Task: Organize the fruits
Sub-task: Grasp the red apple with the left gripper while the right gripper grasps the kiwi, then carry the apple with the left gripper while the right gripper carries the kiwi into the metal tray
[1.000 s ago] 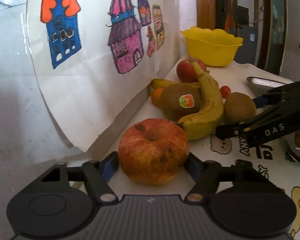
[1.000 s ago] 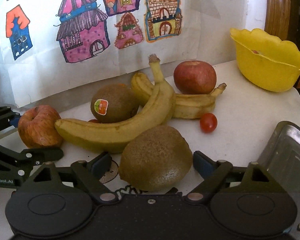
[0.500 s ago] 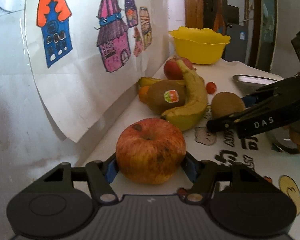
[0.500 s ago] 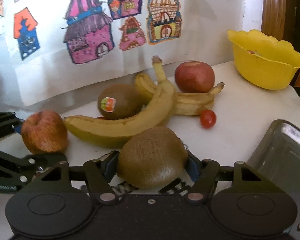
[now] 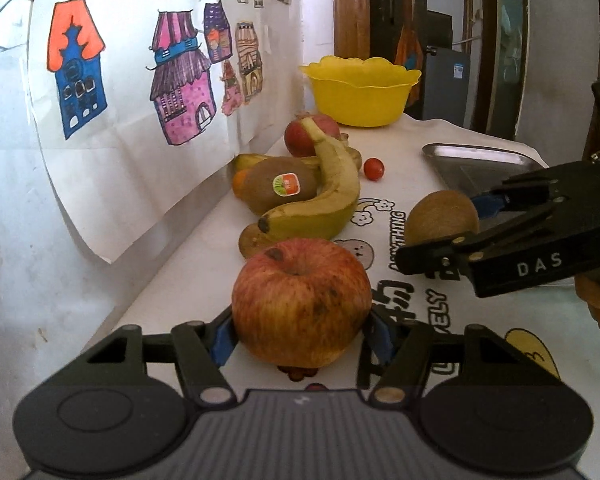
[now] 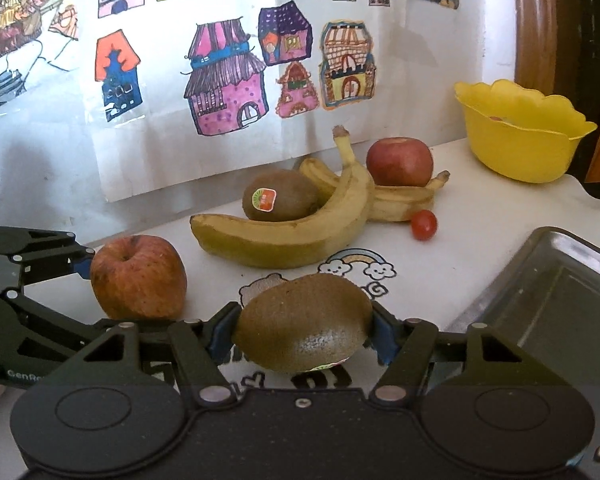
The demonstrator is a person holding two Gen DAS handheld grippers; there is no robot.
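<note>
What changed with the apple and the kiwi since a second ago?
The right gripper has just been closing and now grips the kiwi, lifted off the table. The left gripper already held the apple; it has carried it a bit along the table. The bananas, cherry tomato, yellow bowl and tray stayed put.

Tray [image 6: 548,304] lies right of bananas [image 6: 284,236]; bowl [image 6: 520,144] stands behind it.

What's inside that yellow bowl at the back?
Over the yellow bowl's rim only a small reddish sliver shows, too little to name. The bowl's wall hides the rest, and the left wrist view sees nothing inside.
</note>
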